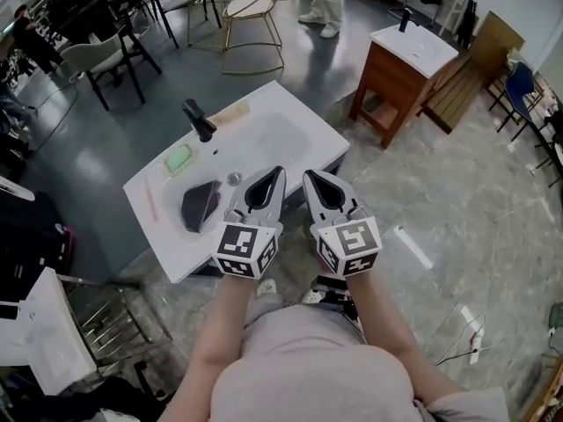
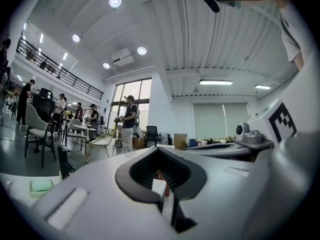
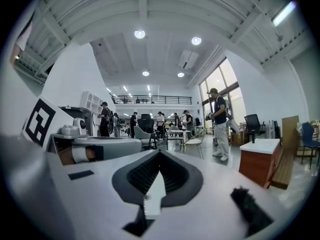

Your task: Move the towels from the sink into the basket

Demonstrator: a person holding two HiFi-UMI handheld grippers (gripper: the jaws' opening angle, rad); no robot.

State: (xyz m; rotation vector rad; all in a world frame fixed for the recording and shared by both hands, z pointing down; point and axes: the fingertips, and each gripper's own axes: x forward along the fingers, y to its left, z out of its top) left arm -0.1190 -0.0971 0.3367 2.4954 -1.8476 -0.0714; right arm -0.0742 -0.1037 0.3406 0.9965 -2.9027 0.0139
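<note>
Only the head view shows the crumpled dark grey towel [image 1: 201,205], lying on the white sink tabletop [image 1: 290,121] just left of the drain. The left tool [image 1: 280,170] and right tool [image 1: 308,174] hang side by side over its near edge, each pressed together and empty. The left gripper view catches the pale green block [image 2: 41,185], the right gripper view a brown wooden washstand [image 3: 260,164].
</note>
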